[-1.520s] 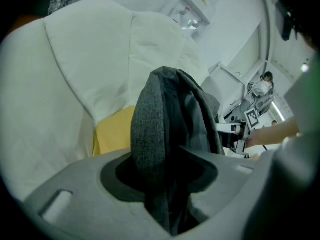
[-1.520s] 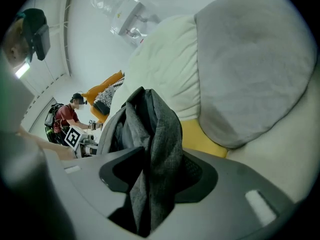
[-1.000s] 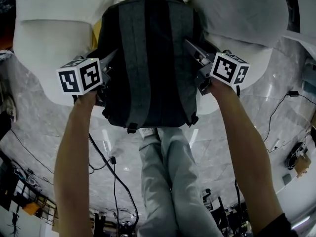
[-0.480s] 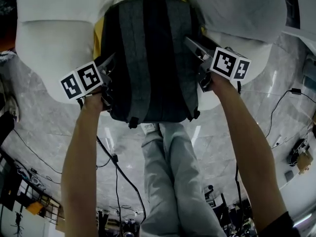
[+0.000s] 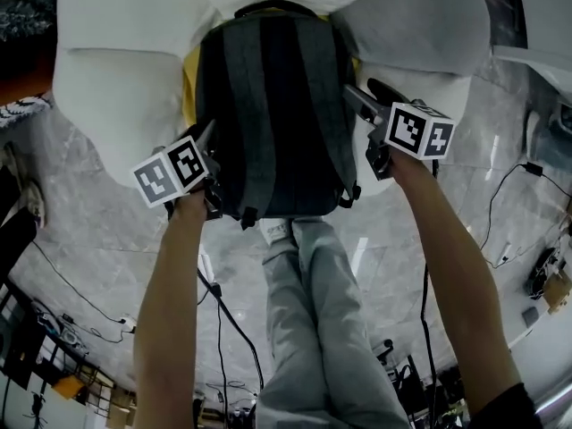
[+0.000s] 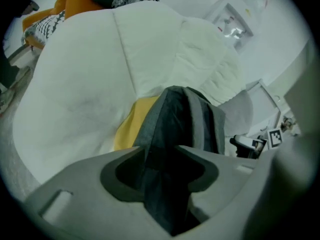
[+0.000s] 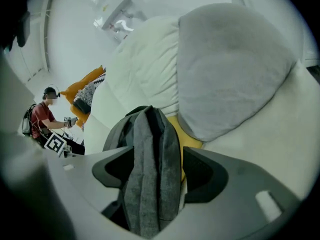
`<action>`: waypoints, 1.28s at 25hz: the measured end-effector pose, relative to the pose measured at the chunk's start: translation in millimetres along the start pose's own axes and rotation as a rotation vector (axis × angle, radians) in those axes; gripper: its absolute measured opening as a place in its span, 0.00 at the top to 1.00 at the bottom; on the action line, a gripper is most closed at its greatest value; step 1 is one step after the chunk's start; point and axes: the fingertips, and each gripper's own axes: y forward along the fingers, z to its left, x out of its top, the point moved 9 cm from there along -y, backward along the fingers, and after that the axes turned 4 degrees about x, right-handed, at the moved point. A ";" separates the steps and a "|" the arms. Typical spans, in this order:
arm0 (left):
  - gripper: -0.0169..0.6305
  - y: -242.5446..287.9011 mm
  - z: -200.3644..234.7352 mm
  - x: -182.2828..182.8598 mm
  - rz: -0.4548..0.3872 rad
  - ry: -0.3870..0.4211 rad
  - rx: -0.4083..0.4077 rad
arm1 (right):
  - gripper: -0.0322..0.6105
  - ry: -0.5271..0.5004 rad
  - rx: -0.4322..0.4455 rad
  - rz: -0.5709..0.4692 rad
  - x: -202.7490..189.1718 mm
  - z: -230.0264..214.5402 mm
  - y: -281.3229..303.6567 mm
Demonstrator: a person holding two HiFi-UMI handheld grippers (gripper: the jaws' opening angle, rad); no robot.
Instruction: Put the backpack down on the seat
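Backpack [image 5: 273, 105]: centre frame, long axis up-frame.
Left gripper [image 5: 208, 137]: left edge, closing, pinching fabric.
Right gripper [image 5: 357, 101]: right edge, wide, closing around fabric.

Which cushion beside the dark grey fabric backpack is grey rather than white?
The plump grey cushion right of the backpack in the head view; the left cushion is white.

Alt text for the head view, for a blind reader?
A dark backpack sits in a white armchair, the left hand-held gripper and right hand-held gripper at its sides. Both pairs of jaws are closing with its fabric between them.
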 end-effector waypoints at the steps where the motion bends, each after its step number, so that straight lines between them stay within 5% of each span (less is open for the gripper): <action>1: 0.69 -2.5 -4.2 1.0 0.004 -0.007 -0.019 | 0.46 -0.010 0.003 0.003 -1.2 4.9 -2.3; 3: 0.71 -6.3 -11.3 1.7 0.001 -0.038 -0.040 | 0.47 -0.020 0.026 0.003 -5.0 16.6 -4.6; 7: 0.94 -17.9 -27.1 -5.0 -0.013 -0.029 -0.030 | 0.50 -0.034 0.067 0.035 -19.6 45.1 -6.0; 12: 0.97 -35.5 -40.1 -13.9 -0.013 -0.114 -0.102 | 0.71 -0.028 0.022 0.054 -27.0 71.9 -12.6; 17: 0.97 -60.5 -56.9 -24.7 -0.011 -0.045 -0.055 | 0.95 -0.023 -0.043 0.055 -22.0 97.4 -29.7; 23: 0.97 -109.6 -98.5 -19.2 -0.040 0.013 -0.077 | 0.95 -0.064 -0.027 0.035 -10.3 138.6 -59.7; 28: 0.97 -154.0 -137.4 -11.1 -0.094 0.029 -0.158 | 0.95 -0.001 0.066 -0.053 6.0 168.4 -94.7; 32: 0.97 -190.8 -161.1 -11.8 -0.143 0.043 -0.205 | 0.95 -0.069 0.090 -0.086 21.4 195.5 -124.3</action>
